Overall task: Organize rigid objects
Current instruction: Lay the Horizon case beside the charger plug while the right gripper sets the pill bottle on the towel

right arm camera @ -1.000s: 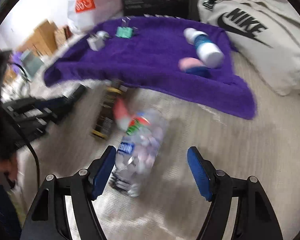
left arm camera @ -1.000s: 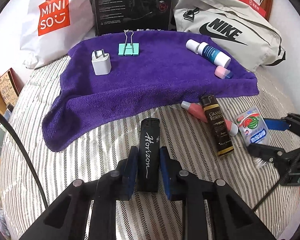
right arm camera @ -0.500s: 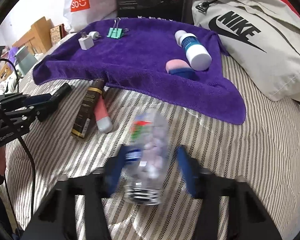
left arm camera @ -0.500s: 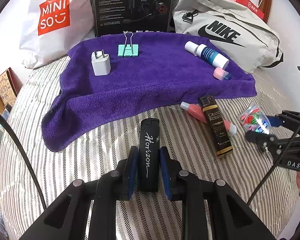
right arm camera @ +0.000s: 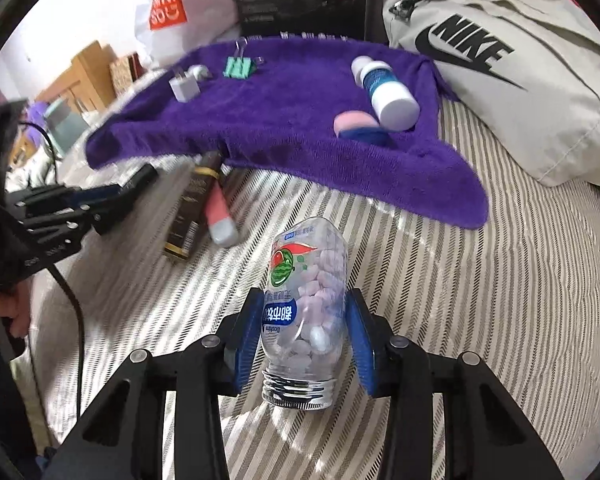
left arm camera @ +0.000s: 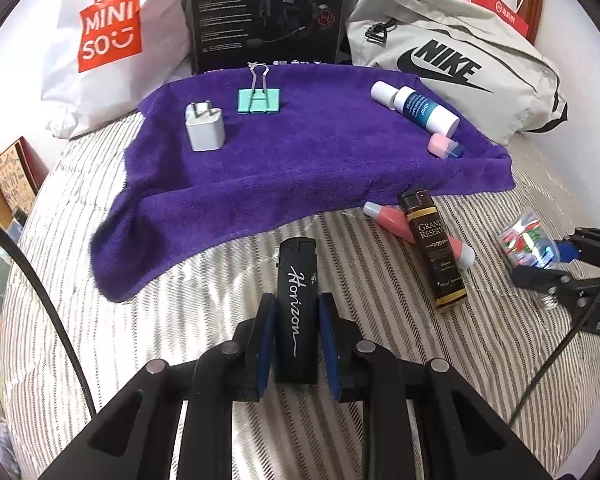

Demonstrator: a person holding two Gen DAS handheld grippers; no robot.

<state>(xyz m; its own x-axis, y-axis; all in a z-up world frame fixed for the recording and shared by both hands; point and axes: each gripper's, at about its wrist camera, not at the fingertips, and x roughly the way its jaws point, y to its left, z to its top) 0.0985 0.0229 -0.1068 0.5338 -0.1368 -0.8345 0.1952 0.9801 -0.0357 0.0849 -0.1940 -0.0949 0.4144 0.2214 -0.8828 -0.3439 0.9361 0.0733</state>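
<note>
Left gripper point(left arm camera: 296, 328) clenched the stiff, light black lighter point(left arm camera: 297, 308) mid-body; right gripper point(right arm camera: 306, 332) clasped the slippery clear candy bottle point(right arm camera: 306, 312), towel point(right arm camera: 280, 120) at twelve o'clock.

Left tongs point(left arm camera: 296, 332): blue pads pressed against both sides of a black lighter point(left arm camera: 297, 304), held level and low over the bed. Right tongs point(right arm camera: 306, 336): blue pads closed against a clear candy bottle point(right arm camera: 306, 312). Hand point(right arm camera: 8, 308): partly visible at near left, gripping the left handle.
</note>
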